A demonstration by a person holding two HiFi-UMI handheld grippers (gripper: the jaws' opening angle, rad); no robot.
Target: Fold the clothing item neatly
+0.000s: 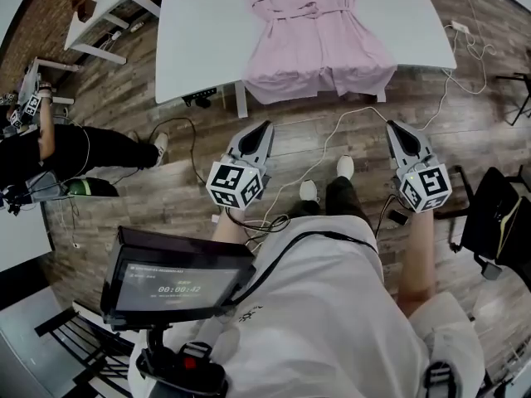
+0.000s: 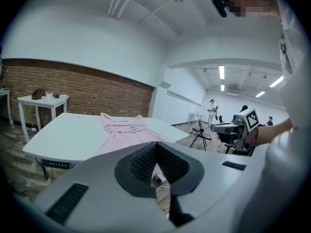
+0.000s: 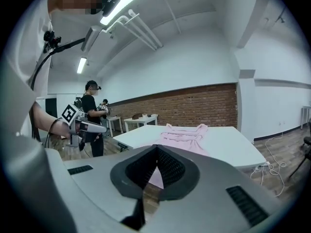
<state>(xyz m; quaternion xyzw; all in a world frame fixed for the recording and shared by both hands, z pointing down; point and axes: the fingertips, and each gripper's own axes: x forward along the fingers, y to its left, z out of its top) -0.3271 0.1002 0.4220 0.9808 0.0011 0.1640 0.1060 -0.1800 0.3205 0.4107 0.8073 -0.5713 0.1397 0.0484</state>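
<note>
The pink dress [image 1: 315, 44], seemingly belted, lies flat on the far table [image 1: 199, 31], hem over its near edge. Left gripper [image 1: 264, 128] and right gripper [image 1: 392, 128] hover near, jaws pressed together, empty.

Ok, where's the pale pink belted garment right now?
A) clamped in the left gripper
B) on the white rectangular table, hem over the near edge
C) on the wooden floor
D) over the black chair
B: the pale pink belted garment lies on the white rectangular table, hem drooping past its near edge; the left gripper and right gripper are shut, empty.
</note>
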